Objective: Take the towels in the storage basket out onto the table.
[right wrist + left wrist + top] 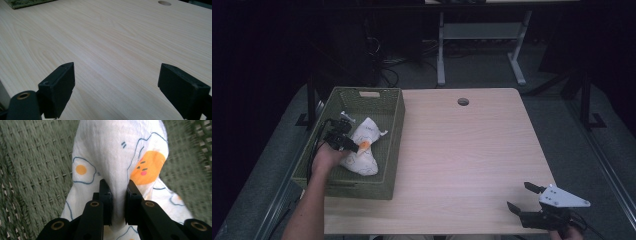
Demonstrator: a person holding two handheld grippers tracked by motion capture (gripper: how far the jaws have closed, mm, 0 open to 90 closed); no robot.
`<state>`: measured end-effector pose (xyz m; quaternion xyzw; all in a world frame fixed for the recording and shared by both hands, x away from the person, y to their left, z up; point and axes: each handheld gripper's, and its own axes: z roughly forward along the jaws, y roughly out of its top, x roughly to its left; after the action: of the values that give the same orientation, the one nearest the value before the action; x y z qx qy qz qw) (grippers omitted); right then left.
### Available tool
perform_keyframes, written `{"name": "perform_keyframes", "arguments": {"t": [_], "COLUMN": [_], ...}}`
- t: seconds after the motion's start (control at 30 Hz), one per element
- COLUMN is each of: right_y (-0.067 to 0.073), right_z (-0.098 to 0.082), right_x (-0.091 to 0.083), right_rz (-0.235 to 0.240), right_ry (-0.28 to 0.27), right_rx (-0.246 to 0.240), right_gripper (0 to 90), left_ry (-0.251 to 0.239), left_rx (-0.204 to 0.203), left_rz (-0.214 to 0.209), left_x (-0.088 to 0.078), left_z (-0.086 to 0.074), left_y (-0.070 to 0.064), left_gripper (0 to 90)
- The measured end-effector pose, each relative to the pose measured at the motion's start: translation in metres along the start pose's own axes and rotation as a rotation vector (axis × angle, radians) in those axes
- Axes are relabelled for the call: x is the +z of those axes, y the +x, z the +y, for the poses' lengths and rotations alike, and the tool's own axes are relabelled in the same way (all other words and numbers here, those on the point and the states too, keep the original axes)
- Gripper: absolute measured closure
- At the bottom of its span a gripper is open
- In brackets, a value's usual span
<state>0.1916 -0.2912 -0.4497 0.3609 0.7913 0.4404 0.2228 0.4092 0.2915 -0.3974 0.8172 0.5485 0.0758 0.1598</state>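
Pinching a fold of the cloth [110,152] in the basket [389,107], our left tool [117,192] grips soft, light fabric; right tool [117,82] open, idle.

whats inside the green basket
A white cloth printed with fried eggs, pinched by the left gripper. The green basket floor beneath the cloth is covered.

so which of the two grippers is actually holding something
The left gripper: its jaws pinch a fold of the egg-print cloth inside the green basket. The right gripper is open over bare table.
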Motion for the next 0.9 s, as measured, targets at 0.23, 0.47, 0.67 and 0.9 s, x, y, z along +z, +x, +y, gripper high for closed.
{"name": "perform_keyframes", "arguments": {"t": [0.23,0.47,0.67,0.9], "right_y": [-0.002,-0.001,-0.004,-0.004], "right_z": [-0.001,0.000,-0.001,-0.001], "right_x": [-0.001,0.000,-0.005,-0.004], "right_rz": [-0.004,-0.003,-0.022,-0.023], "right_ry": [0.001,-0.002,-0.016,-0.012], "right_rx": [0.006,0.002,0.022,0.028], "right_gripper": [13.8,13.8,13.8,13.8], "left_ry": [-0.057,-0.094,-0.127,-0.155], "left_rx": [0.008,-0.016,-0.049,-0.057], "left_rz": [-0.059,-0.100,-0.128,-0.156], "left_x": [-0.013,-0.023,-0.032,-0.044], "left_z": [-0.004,-0.007,-0.009,-0.010], "left_y": [-0.003,0.000,0.009,0.013], "left_gripper": [79.4,79.4,79.4,79.4]}}
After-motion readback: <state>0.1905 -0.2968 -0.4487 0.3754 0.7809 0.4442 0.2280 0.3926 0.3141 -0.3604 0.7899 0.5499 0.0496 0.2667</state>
